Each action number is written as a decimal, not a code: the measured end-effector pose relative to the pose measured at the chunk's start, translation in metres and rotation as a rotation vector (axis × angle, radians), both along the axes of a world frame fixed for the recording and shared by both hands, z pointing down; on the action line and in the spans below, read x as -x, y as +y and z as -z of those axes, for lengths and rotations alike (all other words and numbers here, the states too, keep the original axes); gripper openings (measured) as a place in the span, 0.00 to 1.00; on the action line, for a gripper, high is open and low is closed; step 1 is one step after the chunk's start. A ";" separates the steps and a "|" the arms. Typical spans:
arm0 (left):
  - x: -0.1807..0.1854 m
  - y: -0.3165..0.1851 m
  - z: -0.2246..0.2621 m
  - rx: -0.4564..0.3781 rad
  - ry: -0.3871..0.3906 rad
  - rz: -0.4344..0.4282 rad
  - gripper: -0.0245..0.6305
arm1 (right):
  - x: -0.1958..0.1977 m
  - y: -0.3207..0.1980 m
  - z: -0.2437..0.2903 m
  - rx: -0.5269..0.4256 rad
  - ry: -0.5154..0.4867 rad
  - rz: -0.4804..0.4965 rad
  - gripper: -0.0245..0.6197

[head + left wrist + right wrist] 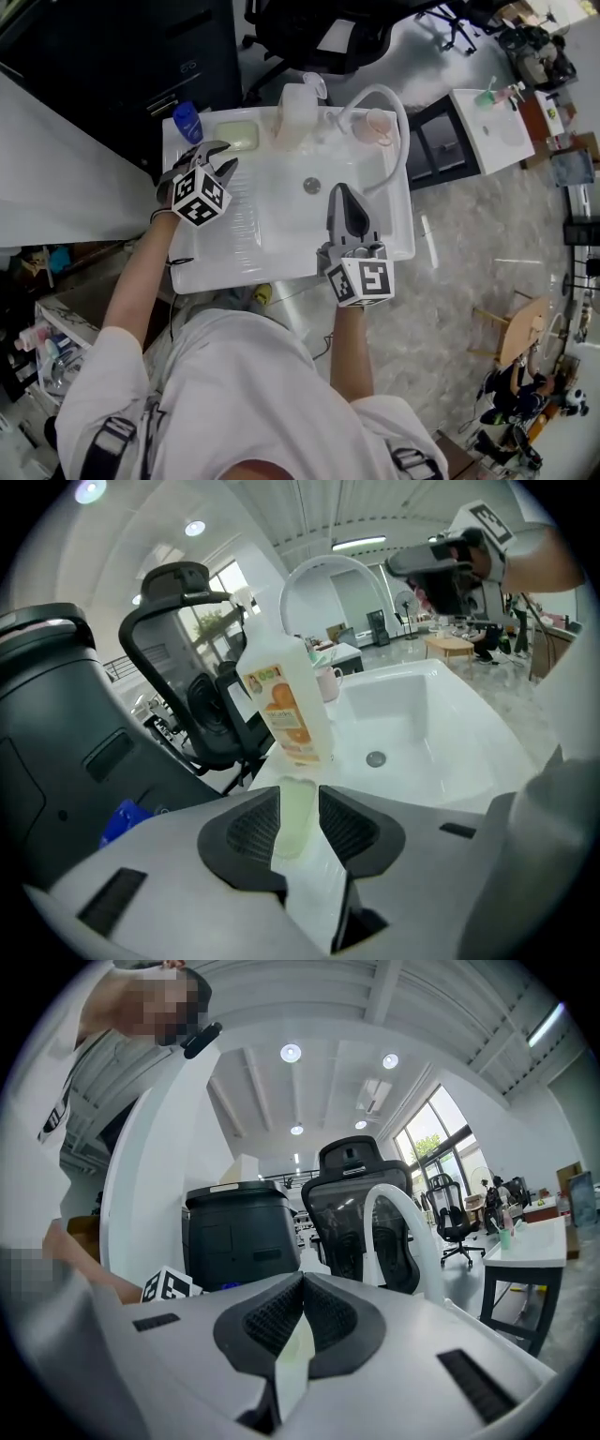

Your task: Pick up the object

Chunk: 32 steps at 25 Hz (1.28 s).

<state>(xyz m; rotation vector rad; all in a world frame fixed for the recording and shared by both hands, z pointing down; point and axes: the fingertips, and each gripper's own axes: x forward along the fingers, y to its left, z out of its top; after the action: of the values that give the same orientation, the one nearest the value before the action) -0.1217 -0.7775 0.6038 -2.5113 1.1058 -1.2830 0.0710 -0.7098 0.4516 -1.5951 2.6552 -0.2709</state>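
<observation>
Soap bar: pale green, on sink ledge. Lies just ahead of left gripper, fingers open, long axis running away from them. Right gripper: fingers closed, empty, farther off.

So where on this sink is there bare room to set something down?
Bare: the drainboard between the left gripper and the front rim, and the basin floor around the drain. Crowded: the back ledge, with blue bottle, pale green block, tall bottle, cup.

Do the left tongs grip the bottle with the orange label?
No, the left tongs stand open and empty, and the bottle stands upright on the rim of the sink, beyond them.
</observation>
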 end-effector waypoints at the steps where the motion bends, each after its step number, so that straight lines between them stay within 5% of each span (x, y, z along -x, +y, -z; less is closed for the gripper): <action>1: -0.001 -0.005 -0.006 0.010 -0.017 -0.007 0.23 | -0.001 -0.002 0.000 -0.001 0.000 -0.003 0.05; 16: 0.002 -0.037 -0.106 0.166 -0.276 -0.126 0.23 | -0.007 -0.017 -0.024 0.049 0.034 -0.013 0.05; 32: -0.007 -0.043 -0.109 0.175 -0.284 -0.172 0.13 | -0.006 -0.026 -0.029 0.065 0.040 -0.020 0.05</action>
<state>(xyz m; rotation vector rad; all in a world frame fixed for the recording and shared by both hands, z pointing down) -0.1148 -0.8208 0.7125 -2.3746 0.7299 -1.6816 0.0773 -0.7362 0.4806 -1.6614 2.6851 -0.3318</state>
